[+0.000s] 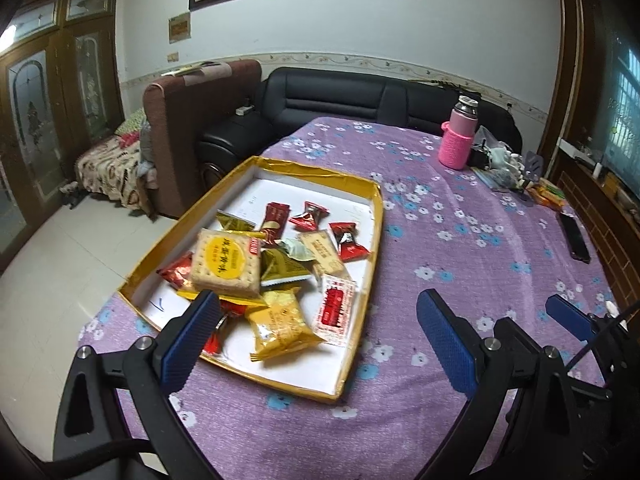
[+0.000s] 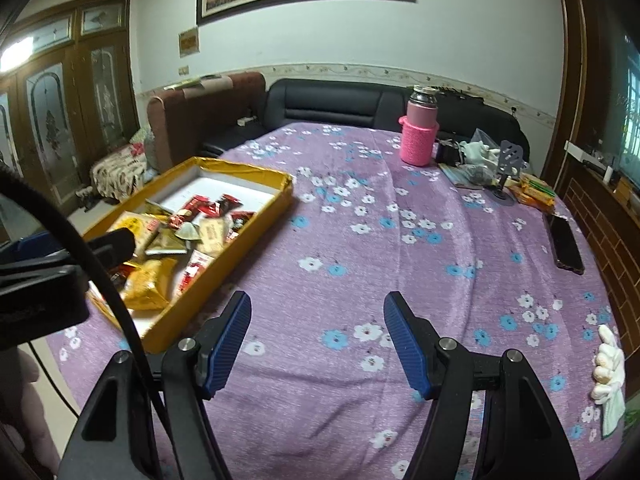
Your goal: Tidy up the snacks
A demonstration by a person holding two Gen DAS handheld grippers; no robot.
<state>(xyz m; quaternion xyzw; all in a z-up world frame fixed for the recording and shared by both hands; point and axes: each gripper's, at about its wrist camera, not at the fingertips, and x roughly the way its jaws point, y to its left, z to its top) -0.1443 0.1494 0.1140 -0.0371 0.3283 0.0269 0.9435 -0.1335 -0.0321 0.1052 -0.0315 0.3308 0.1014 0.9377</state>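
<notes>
Blue-padded left tongs (image 1: 316, 320), lower frame: jaws wide, holding nothing. Right tongs (image 2: 318, 334): likewise agape, over bare purple floral table (image 2: 360, 240). Beyond, gold-rimmed shallow cardboard tray (image 1: 362, 276), centre-left: wrapped snacks (image 1: 272, 264) heaped. Advice: take one top packet at a time.

Wrapped snacks (image 1: 256, 268) piled in shallow gold tray (image 1: 320, 168) – table's left
</notes>
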